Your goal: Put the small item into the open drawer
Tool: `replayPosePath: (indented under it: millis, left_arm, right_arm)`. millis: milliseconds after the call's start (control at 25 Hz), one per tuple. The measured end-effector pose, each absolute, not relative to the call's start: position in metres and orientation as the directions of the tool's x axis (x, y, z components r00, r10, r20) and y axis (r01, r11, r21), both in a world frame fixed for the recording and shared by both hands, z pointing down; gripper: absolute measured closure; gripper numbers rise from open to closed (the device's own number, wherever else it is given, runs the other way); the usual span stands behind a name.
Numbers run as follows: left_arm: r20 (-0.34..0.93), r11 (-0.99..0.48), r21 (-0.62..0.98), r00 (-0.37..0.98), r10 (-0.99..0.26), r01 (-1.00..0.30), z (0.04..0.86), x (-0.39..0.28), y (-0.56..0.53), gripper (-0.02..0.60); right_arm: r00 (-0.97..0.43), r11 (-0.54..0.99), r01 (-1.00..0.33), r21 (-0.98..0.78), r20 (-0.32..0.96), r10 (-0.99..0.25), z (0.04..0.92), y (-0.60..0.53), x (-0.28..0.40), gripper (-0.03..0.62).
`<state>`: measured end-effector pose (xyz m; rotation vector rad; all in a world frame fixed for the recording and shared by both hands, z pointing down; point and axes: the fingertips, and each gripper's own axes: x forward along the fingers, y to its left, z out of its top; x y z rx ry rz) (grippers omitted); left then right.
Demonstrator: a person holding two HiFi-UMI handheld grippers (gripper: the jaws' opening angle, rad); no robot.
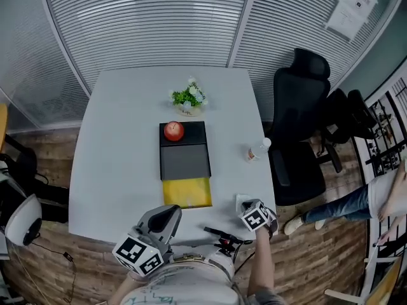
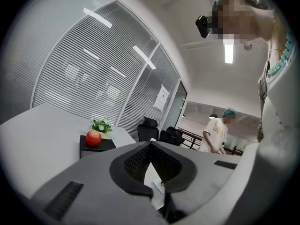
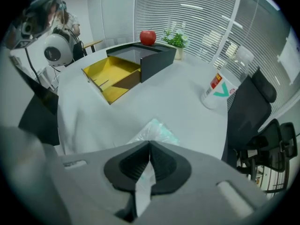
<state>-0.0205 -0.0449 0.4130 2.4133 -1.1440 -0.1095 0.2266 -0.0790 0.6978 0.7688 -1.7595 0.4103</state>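
**Packet pinched, carry to the drawer comes next**

The right gripper points steeply down at the near right corner of the white table. Its jaws are pressed together on the near end of a small clear packet with a teal tint. The rest of the packet appears to rest on the tabletop, so the grasp looks made and the lift not yet begun.

The open yellow drawer juts toward the person from a black drawer unit topped by a red apple. It lies near the packet, off to the left in the head view.

The left gripper hangs level at the table's front edge, jaws closed on nothing.

The next move likely calls for raising the packet clear of the drawer's front wall, carrying it across, and letting go over the tray.
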Motion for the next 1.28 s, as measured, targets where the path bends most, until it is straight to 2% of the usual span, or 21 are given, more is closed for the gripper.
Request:
replayPosePath:
  millis: [320, 1280]
  left_arm:
    - [0.127, -0.556, 0.461, 0.671, -0.73, -0.692, 0.421, -0.034, -0.051, 0.584]
    - [0.124, -0.581, 0.517, 0.726, -0.676, -0.629, 0.435, -0.044, -0.054, 0.584]
  right_arm:
    - [-0.177, 0.734, -0.671, 0.102, 0.939, -0.293, 0.678, -0.081, 0.21, 0.589]
    - [-0.257, 0.745, -0.646, 0.166, 0.872, -0.417, 0.575, -0.087, 0.164, 0.589]
